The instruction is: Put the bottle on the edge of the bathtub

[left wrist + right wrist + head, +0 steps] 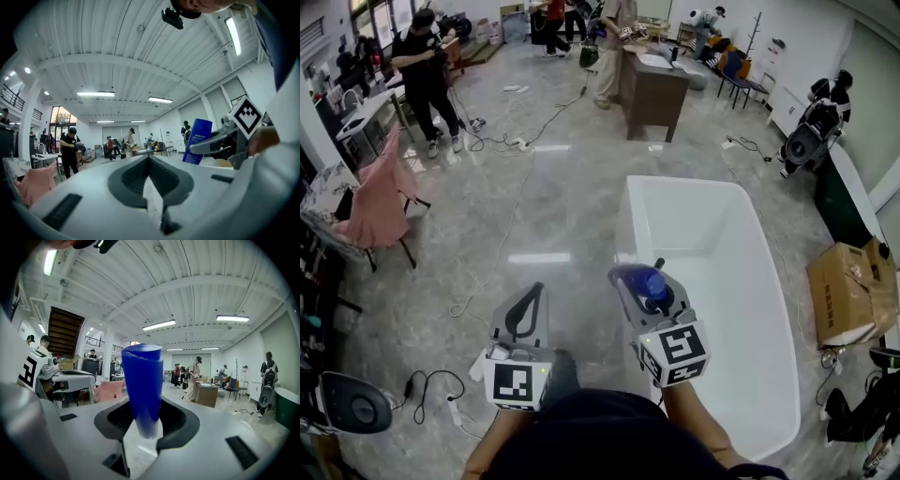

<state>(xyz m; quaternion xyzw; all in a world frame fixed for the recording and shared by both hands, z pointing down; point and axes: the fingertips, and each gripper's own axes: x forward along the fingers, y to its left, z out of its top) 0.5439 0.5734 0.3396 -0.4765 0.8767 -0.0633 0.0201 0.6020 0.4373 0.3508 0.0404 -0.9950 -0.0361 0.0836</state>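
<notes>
- The right gripper (pixel 639 277) is clamped on the blue bottle (pixel 142 390), which stands upright above its jaws.
- The left gripper (pixel 149 161) is closed and empty (idle, by the look of it).
- The bottle hangs over the bathtub (pixel 624 220), near its left rim; I judge this the carrying step.
- Next: lower it squarely onto the narrow rim, then release.

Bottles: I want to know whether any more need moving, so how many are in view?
1. The blue bottle is held in the jaws of the right gripper, over the left rim of the bathtub. Far-off clutter could hide others.
</notes>
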